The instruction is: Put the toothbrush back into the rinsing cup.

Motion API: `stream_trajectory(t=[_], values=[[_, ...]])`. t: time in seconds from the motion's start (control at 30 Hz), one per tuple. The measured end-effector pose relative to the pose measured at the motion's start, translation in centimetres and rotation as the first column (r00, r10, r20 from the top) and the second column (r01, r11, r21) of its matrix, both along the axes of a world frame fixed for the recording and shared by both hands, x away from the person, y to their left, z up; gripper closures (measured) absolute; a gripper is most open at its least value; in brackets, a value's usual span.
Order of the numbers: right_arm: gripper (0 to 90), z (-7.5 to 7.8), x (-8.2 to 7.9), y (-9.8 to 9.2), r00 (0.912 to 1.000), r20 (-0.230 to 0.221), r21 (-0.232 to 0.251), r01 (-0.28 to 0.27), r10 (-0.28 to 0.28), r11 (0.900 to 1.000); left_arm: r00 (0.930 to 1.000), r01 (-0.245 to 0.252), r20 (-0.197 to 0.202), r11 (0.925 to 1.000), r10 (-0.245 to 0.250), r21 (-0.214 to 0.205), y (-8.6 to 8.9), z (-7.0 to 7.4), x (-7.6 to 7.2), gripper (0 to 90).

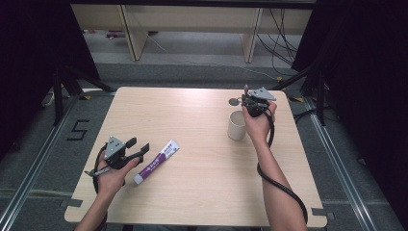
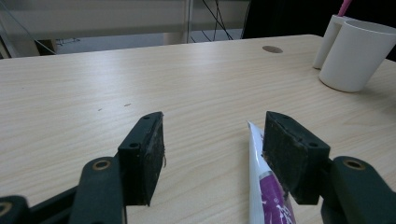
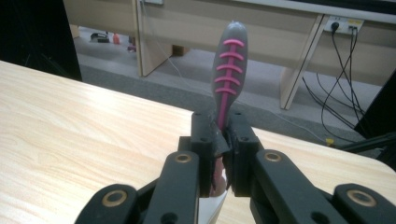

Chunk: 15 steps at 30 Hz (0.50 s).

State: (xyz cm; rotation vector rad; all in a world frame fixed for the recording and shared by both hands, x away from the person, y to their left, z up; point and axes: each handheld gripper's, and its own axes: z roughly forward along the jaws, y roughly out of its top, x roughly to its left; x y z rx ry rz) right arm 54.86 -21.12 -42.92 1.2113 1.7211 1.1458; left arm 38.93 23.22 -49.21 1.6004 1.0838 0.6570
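On the pale wooden table (image 1: 202,192), a white plastic cup (image 1: 236,125) sits under the right gripper (image 3: 223,140), which pinches a grey-and-pink toothbrush (image 3: 229,65), seemingly not yet released. Purple-and-white toothpaste tube (image 1: 156,161) waits beside the spread left gripper (image 2: 212,154).

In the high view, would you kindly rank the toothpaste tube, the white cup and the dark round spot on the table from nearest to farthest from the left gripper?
1. Toothpaste tube, just right of the left gripper.
2. White cup, across the table, right.
3. Dark round spot, beyond the cup, far edge.
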Motion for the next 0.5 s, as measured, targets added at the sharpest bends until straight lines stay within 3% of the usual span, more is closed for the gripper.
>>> stream_trajectory(t=[0.17,0.4,0.5], values=[[83.5,-0.56,-0.02,0.2,0.9996,-0.027,0.003,0.008,-0.007,1.0,1.0,0.002,0.0,1.0,-0.002,0.001,-0.03,0.01,0.01,38.5],[83.5,-0.57,0.11,-0.01,0.9999,-0.014,-0.03,-0.008,0.007,0.9995,1.0,0.0,-0.005,1.0,0.0,0.002,0.04,-0.02,-0.01,38.4],[83.1,-0.6,-0.03,0.12,0.9997,-0.022,-0.007,0.007,-0.007,0.9999,1.0,-0.002,-0.003,1.0,0.002,-0.001,0.05,0.02,-0.01,38.4]])
